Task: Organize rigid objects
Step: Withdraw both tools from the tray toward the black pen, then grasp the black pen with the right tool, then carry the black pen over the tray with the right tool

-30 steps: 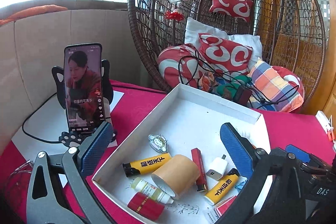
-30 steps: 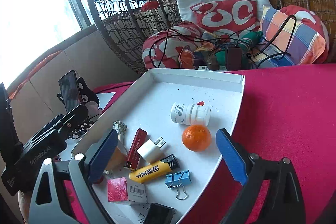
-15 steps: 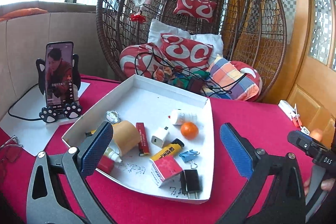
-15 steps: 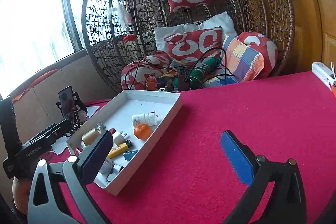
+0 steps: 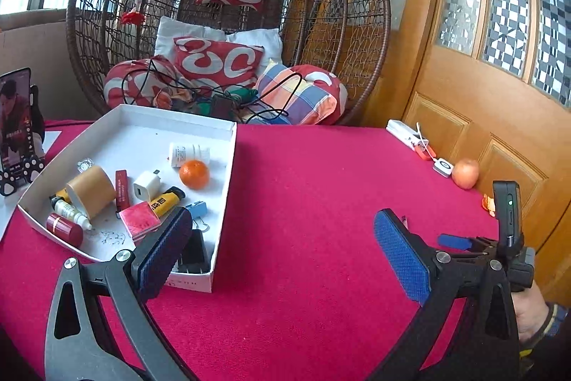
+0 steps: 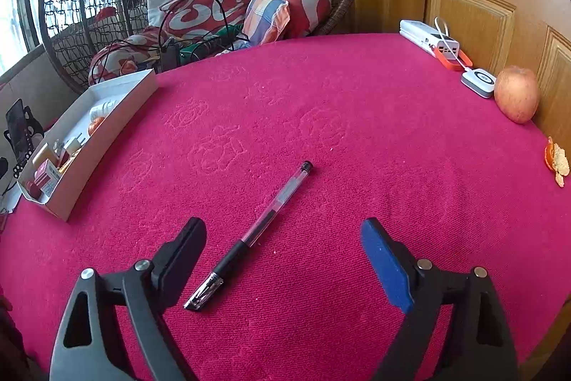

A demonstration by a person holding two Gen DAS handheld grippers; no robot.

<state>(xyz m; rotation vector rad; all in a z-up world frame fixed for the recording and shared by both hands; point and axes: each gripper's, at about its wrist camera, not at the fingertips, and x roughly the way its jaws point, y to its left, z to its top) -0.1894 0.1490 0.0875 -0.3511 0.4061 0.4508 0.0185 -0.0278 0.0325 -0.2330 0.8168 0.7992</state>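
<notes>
Right wrist: right gripper (image 6: 283, 259) jaws closing, gel pen (image 6: 255, 234) between them, probably untouched; left gripper (image 5: 282, 256) spread, empty.

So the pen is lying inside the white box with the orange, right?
Not quite. The pen lies on the red cloth, outside the white box, between the right gripper's closing, still empty fingers. The right wrist view shows it. The orange is in the box.
</notes>
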